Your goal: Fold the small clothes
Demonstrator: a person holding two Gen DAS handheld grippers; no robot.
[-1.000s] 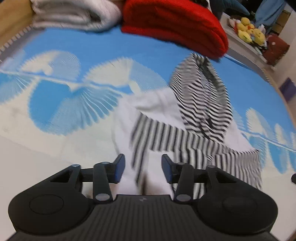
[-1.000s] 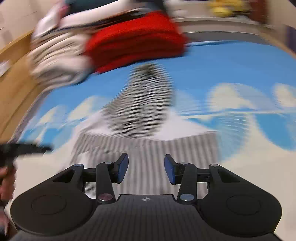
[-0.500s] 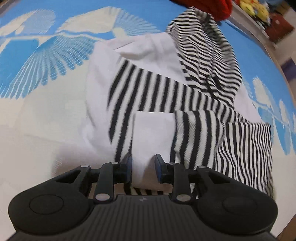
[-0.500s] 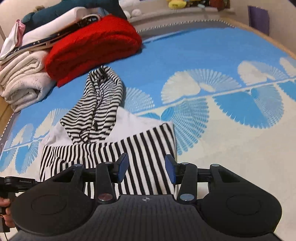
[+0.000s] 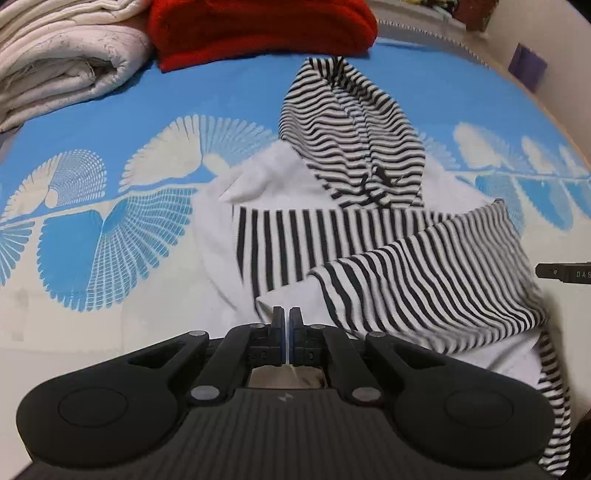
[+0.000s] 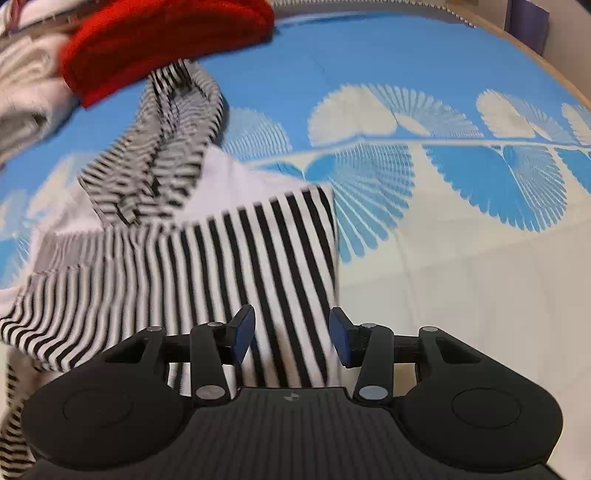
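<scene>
A small black-and-white striped hoodie (image 5: 369, 229) lies on the blue and white patterned bedspread (image 5: 110, 240), hood pointing away. My left gripper (image 5: 286, 317) is shut on the hoodie's white near edge and lifts a striped flap off the bed. In the right wrist view the hoodie (image 6: 221, 258) lies under my right gripper (image 6: 291, 332), which is open with the striped lower right corner between its fingers. The tip of the right gripper shows at the right edge of the left wrist view (image 5: 561, 273).
A folded red blanket (image 5: 262, 29) and a folded cream blanket (image 5: 62, 62) lie at the far end of the bed; both also show in the right wrist view, the red one (image 6: 162, 40) just beyond the hood. A wooden bed edge (image 6: 554, 62) runs along the right.
My left gripper has closed on the hoodie's near edge and raised it, so a striped flap now hangs off the bed. My right gripper has moved down over the hoodie's right corner, still open.
</scene>
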